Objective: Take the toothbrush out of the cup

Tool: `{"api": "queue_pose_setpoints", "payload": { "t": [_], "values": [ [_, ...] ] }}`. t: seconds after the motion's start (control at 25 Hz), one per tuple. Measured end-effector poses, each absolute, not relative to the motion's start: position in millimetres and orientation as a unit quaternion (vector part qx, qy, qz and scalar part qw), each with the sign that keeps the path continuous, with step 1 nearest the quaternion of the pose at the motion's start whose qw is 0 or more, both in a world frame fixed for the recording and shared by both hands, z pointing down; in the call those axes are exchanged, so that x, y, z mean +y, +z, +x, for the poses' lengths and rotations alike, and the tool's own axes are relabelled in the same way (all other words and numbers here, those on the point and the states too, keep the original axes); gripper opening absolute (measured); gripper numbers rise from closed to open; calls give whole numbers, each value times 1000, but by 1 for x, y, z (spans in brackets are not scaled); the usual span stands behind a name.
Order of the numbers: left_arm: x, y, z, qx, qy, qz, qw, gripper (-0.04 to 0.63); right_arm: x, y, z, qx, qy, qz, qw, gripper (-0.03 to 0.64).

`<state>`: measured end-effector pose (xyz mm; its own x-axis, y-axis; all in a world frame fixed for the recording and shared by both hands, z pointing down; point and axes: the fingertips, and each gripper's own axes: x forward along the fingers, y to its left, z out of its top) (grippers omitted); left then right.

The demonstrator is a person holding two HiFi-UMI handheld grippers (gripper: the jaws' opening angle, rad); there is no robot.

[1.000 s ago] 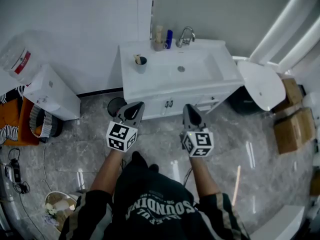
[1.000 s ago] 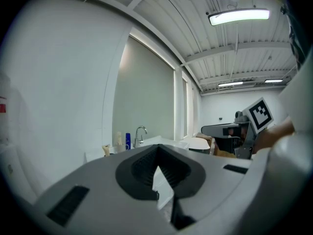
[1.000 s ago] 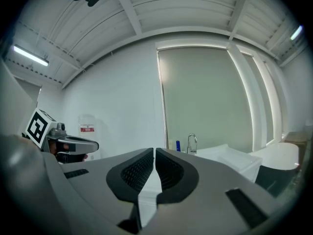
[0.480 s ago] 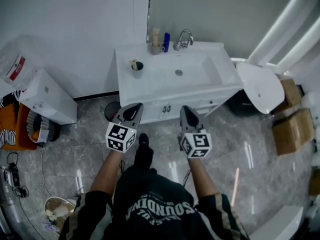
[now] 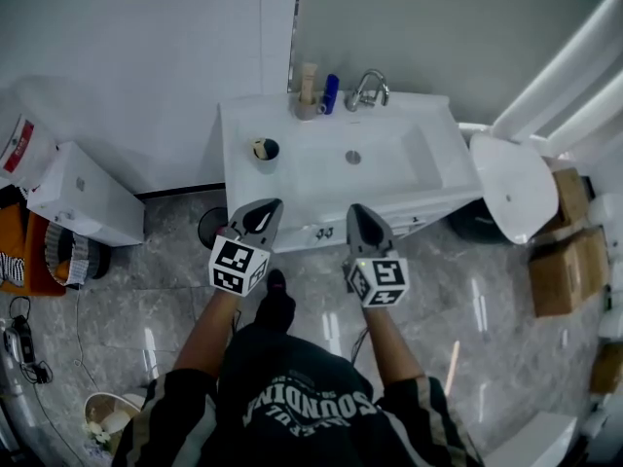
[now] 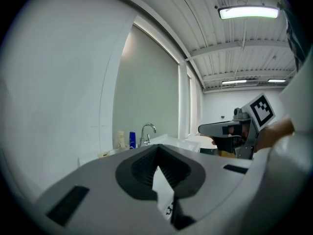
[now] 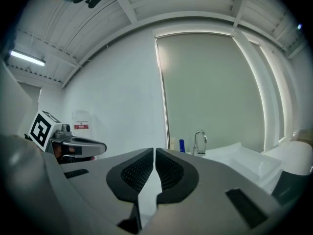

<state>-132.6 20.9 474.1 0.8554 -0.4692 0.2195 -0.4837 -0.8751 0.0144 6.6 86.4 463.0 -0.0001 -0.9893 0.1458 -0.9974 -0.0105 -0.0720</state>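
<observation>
Both grippers are sitting nearer the white vanity [image 5: 292, 191] than a second ago, the left gripper [image 5: 265, 207] and right gripper [image 5: 358, 212] each holding its jaws pressed together, empty. Ahead of the right one, the sink basin [image 5: 380, 159] is lying, with the faucet [image 5: 365, 89] and a blue bottle [image 5: 330, 93] standing beyond at the back rim. Ahead of the left one, past bare countertop, the dark cup [image 5: 270, 155] is standing, holding the toothbrush [image 5: 258, 147].

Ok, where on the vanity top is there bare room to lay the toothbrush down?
Bare counter in front of the cup, toward the front edge, and the strip between cup and basin. Left of the faucet, a beige bottle and a blue bottle crowd the back.
</observation>
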Motion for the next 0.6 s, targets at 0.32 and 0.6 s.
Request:
{"api": "queue_pose_setpoints", "payload": {
  "t": [0.32, 0.6],
  "values": [
    [-48, 470, -124, -249, 109, 962, 26, -2, -14, 463, 10, -724, 77, 685, 37, 0],
    [-114, 478, -141, -275, 113, 954, 36, -2, -89, 463, -4, -744, 73, 663, 42, 0]
  ]
}}
